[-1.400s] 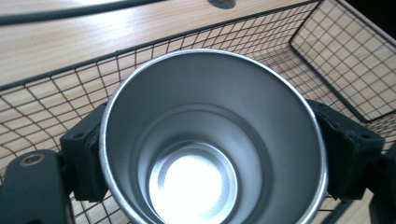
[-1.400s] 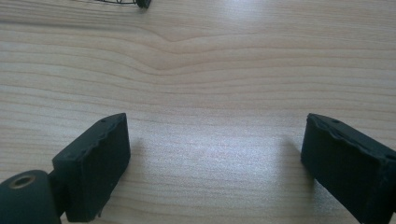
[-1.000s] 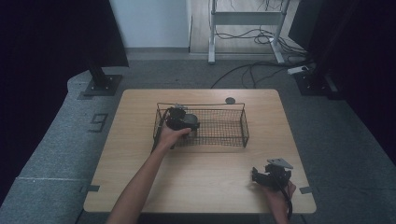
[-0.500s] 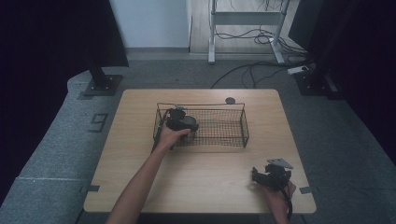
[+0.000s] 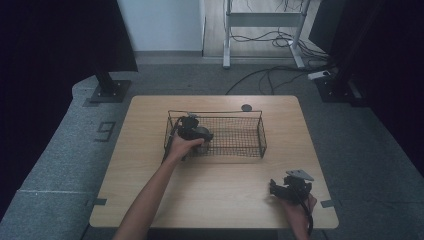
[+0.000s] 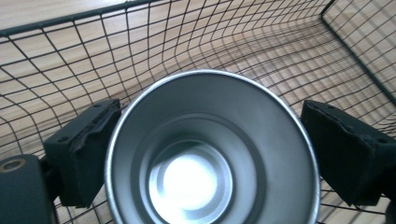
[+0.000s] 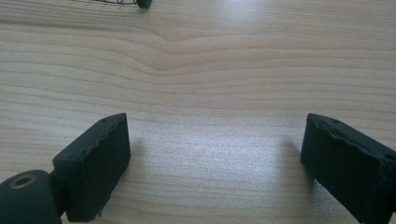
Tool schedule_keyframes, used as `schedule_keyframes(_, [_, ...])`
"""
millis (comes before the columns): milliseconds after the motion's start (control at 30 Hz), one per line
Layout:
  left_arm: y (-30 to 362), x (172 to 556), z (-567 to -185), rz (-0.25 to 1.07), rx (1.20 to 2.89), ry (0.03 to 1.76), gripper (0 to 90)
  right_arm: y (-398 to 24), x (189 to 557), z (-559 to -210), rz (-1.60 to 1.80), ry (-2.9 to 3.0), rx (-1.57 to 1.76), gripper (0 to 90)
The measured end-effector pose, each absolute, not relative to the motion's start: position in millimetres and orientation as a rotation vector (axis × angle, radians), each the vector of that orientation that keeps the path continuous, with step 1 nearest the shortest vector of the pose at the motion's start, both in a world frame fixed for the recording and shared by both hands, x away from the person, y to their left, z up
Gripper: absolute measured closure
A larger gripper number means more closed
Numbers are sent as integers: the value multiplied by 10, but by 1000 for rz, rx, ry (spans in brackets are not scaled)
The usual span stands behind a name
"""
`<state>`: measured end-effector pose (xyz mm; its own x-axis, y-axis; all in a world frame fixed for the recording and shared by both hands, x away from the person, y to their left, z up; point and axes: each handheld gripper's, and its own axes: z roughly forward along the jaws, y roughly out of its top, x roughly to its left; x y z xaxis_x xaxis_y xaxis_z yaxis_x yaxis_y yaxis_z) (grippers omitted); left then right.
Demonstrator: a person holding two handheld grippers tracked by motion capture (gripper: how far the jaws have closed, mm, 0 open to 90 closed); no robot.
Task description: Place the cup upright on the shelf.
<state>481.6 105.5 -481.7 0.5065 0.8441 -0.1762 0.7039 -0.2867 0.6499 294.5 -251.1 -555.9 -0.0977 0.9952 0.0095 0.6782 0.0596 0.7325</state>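
One shiny steel cup (image 6: pixel 212 149), round and smooth inside, sits at the left end of the black wire-mesh basket (image 5: pixel 247 145) on the pale wood-grain surface (image 5: pixel 220 190). The left tool (image 6: pixel 210 154) has just been opening: its two blocky black jaws flank the cup, the right one clear of it, the left maybe still grazing. The right tool (image 7: pixel 212 163) rests near the front right corner, jaws apart over bare wood.

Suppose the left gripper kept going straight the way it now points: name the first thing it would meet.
The metal cup, standing between the jaws of the left gripper, which have just been opening. Its rim faces the camera; past it probably lies the floor of the wire basket, though depth is unclear.
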Motion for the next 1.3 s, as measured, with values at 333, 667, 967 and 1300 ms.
schedule_keyframes(333, [1147,4734,-4662,281,2006,1244,83,-2511,2944,-5559,808,1832,1667,82])
schedule_keyframes(667, [1219,4510,-4372,317,1948,1154,112,-2510,2944,-5559,808,1832,1668,82])
schedule_keyframes(967, [1300,4233,-4269,301,1929,1088,144,-2511,2944,-5559,808,1832,1667,82])
schedule_keyframes(1300, [1442,3869,-4314,289,1911,1032,150,-2510,2945,-5557,807,1831,1669,82])
